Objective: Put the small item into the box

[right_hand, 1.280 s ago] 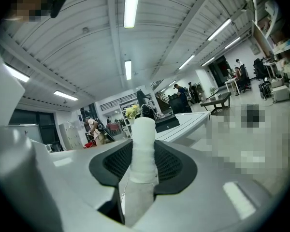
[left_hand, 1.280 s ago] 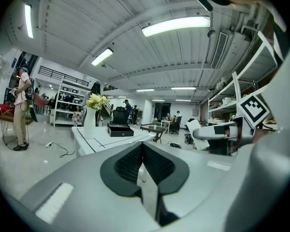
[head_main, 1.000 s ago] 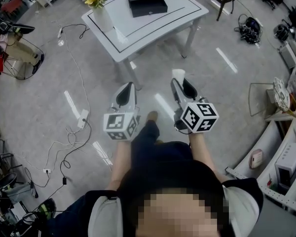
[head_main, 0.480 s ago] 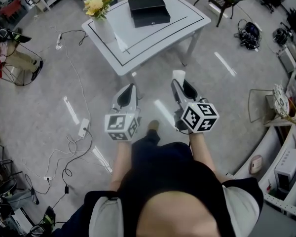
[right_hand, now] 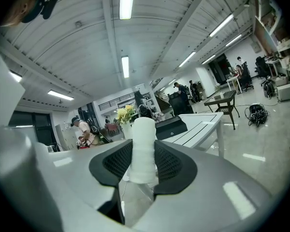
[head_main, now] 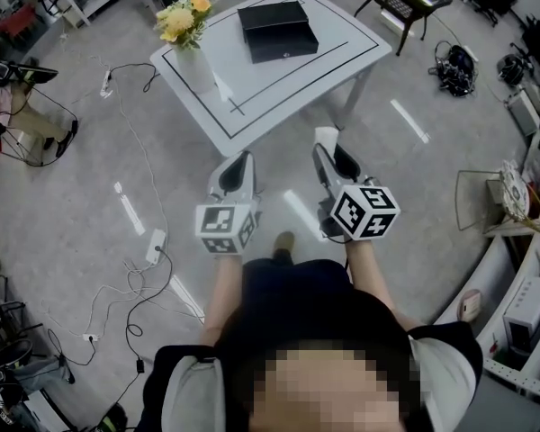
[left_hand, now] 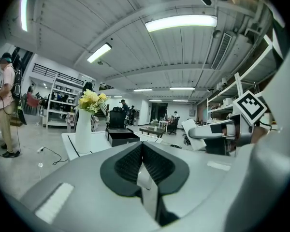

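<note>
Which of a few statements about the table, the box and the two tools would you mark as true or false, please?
1. The right tool is shut on a white cylindrical item. True.
2. The black box lies on the floor. False: it stands on the white table.
3. The left tool holds a small item. False: its jaws are together with nothing between them.
4. A vase of yellow flowers stands on the white table. True.
5. The white cylindrical item lies inside the black box. False: it is in the right tool, which is over the floor, short of the table.
</note>
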Demonstrator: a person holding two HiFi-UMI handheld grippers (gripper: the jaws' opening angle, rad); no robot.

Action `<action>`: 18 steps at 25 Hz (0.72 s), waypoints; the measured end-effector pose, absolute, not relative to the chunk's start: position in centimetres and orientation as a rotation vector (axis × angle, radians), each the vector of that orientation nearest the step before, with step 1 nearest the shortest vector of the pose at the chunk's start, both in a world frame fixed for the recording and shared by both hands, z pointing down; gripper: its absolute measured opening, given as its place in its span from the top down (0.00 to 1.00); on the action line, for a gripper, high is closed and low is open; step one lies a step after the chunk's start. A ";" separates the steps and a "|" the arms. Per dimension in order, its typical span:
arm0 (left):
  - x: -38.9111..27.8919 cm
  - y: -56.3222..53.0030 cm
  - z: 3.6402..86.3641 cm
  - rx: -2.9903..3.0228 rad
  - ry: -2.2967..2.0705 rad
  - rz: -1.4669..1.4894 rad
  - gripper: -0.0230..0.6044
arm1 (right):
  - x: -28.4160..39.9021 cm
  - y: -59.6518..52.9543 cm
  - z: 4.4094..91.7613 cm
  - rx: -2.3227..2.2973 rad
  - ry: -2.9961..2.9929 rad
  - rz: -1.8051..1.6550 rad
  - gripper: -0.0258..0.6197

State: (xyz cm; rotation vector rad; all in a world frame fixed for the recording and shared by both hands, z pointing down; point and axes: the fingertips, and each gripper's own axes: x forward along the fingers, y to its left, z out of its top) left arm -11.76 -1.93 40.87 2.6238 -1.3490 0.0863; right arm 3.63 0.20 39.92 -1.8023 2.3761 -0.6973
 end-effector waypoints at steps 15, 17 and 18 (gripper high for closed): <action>-11.7 -6.8 42.2 2.647 -1.293 0.111 0.95 | 3.5 -4.2 40.7 -1.859 2.333 -0.695 0.74; -11.6 -7.2 42.3 2.646 -1.288 0.110 0.95 | 3.7 -4.5 40.9 -1.868 2.327 -0.699 0.74; -11.5 -7.4 42.3 2.644 -1.285 0.110 0.95 | 3.8 -4.5 41.0 -1.874 2.323 -0.704 0.74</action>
